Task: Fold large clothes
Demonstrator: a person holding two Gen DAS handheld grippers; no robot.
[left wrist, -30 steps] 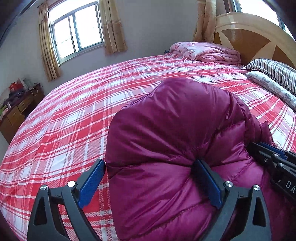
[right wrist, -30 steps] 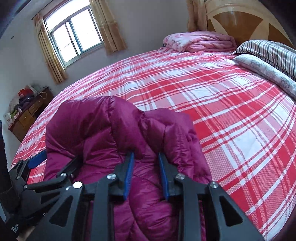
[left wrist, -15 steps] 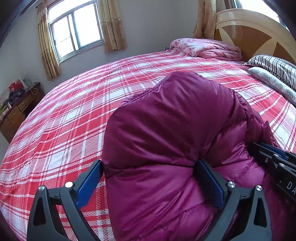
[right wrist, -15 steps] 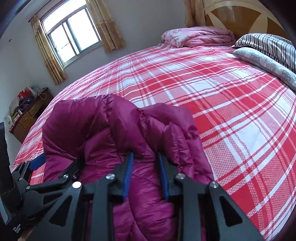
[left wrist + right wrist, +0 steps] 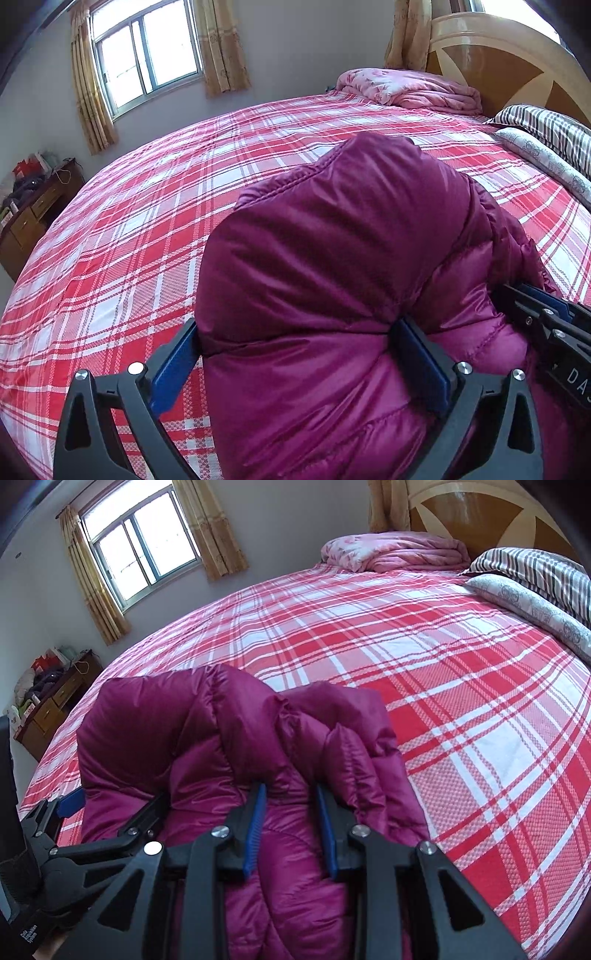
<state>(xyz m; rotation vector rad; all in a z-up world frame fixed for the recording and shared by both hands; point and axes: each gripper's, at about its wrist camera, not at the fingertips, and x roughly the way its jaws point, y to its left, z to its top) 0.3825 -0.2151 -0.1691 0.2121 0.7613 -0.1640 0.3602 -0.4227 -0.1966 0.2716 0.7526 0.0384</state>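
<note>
"Where is the big coat?"

"The purple puffy coat (image 5: 332,295) is on the bed (image 5: 147,221), near the front edge. It sits in a fat bundle on the red checked sheet (image 5: 461,701)."

"What are the tongs doing?"

"The left tongs (image 5: 295,354) are spread wide, with a thick wad of the coat between them. One blue pad (image 5: 421,365) digs into the puffy cloth and the other touches its edge — so they look like they pinch it. The right tongs (image 5: 290,830) are close together and squeeze a fold of the coat."

"Is the folding done?"

"Not yet, I think. The coat is bunched up and doubled over, but it looks lumpy — not flat and neat. Both tongs hold it, so it has to be laid down and smoothed."

"What else is there?"

"A pink blanket (image 5: 413,88) and striped pillows (image 5: 528,572) far up by the headboard (image 5: 517,62)."
</note>
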